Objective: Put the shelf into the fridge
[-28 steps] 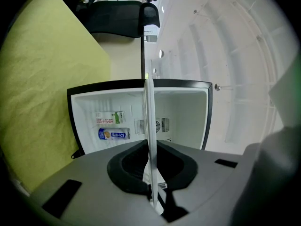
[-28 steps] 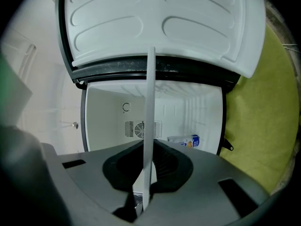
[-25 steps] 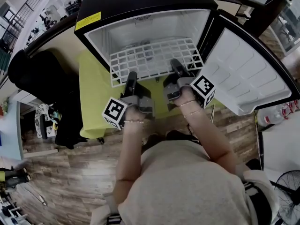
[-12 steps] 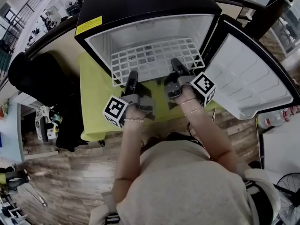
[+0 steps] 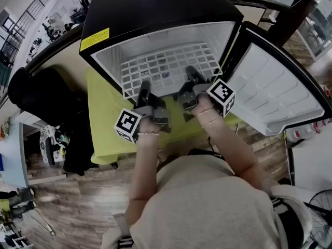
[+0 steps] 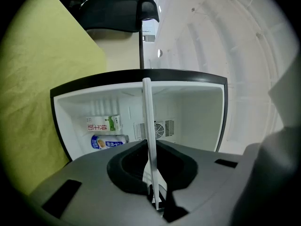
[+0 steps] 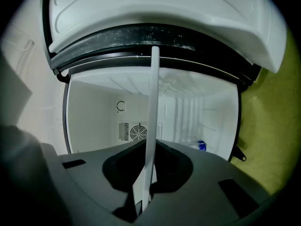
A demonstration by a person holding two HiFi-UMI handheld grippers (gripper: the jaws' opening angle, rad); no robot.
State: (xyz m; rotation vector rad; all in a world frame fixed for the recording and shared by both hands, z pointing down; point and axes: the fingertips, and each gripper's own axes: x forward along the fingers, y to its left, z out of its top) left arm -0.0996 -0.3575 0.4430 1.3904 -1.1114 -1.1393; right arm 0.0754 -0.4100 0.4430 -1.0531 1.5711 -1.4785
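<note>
Shelf [image 5: 168, 66]: white grid, flat, held level. Far part is already inside the fridge [image 5: 155, 9]; near edge sits at the opening, in both grippers. Door [image 5: 275, 87] is swung wide to the right. Fridge stands on a green worktop [image 5: 106, 108].

Left hand-held gripper [image 5: 143, 86]: jaws almost together, pinching the shelf's near edge towards its left end. Right hand-held gripper [image 5: 190, 72]: same, nearly closed on the near edge, further right. Both gripper views show the shelf edge-on, a thin white bar running straight out from between the jaws to the back wall w/ the fan vent [image 6: 157, 128].

Handling, as a guess: light and stiff, won't sag, but thin and smooth, so it could slide or pivot in the pads. Grid is open, so a bump on a side wall may twist it rather than break it. Best hold is where it's held now, on the near rim bar, two grips apart, so it can't yaw.

Orientation: broad face up. Long axis looks to run side to side across the opening, short axis pointing in towards the back wall. Far edge leads.

A can [image 6: 109, 141] and carton [image 6: 103, 123] lie lower in the fridge, on the worktop side of the shelf, so prob. clear of it. Side ledges for the shelf: can't make out.
</note>
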